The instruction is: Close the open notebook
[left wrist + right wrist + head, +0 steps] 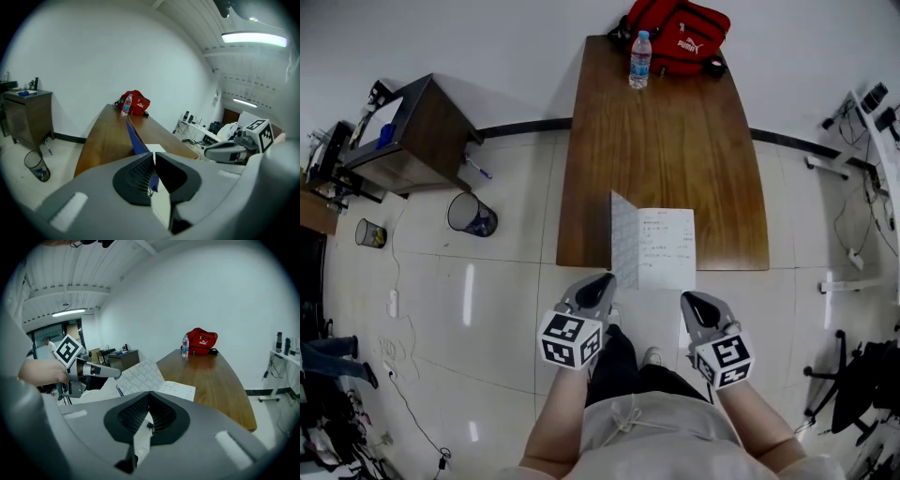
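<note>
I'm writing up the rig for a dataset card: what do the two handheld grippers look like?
Both the left gripper and right gripper have grey bodies with black ribbed pads, tapering to a point. Each carries a cube of black-and-white square markers. No cables show; the forearms are unsleeved.

Two grippers are showing: the left gripper [602, 281] and the right gripper [694, 300]. One notebook [661, 246] is sitting right at the fingers, on one bench [675, 141]. Far past the fingers, one water bottle [640, 59] and one red bag [680, 33] are sitting. Off to the left of the fingers, two bins are standing: a big bin [472, 214] and a small bin [370, 232]. One cabinet [417, 131] is standing there too.
</note>
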A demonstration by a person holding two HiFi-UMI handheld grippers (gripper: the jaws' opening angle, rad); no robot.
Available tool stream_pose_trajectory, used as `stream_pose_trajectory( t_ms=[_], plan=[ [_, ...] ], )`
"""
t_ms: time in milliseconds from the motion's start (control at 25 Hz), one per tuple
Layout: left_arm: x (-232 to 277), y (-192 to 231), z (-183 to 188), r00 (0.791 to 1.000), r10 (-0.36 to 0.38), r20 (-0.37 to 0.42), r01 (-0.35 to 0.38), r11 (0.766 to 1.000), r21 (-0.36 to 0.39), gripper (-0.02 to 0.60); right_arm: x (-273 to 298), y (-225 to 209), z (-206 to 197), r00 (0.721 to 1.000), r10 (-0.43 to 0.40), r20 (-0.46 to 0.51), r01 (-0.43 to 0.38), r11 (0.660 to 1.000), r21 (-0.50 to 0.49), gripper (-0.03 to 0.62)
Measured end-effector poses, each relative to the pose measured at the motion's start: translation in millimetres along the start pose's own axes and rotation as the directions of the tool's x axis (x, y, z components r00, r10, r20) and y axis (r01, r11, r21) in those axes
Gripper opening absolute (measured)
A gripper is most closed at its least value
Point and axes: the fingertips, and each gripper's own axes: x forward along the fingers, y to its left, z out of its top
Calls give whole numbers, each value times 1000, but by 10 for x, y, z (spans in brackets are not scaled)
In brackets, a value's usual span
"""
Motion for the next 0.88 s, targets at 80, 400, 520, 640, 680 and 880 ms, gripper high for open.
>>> stream_pose_trajectory(
  t_ms=[80,400,520,640,680,880],
  plan=[
    [110,-285,50,999,-37,1,36,998,46,21,-153,-80,-25,1000,-18,10,18,1000,12,8],
    [629,-913,13,995,-95,-31,98,987,126,23,-642,-391,-355,995,-97,-3,97,992,83,8],
    [846,-1067,-85,992,-115,-53,121,984,128,21,-749,-565,-480,992,-130,-5,130,985,112,8],
    [1072,-1199,-314,986,-140,-95,151,981,122,21,-786,-745,-645,986,-168,-14,168,976,139,8],
    [1138,-1221,-410,983,-144,-113,157,980,119,20,-781,-801,-710,983,-181,-19,181,972,149,8],
    [1466,-1292,-831,973,-141,-181,163,980,112,20,-782,-1101,-995,972,-228,-52,234,953,195,8]
  ],
)
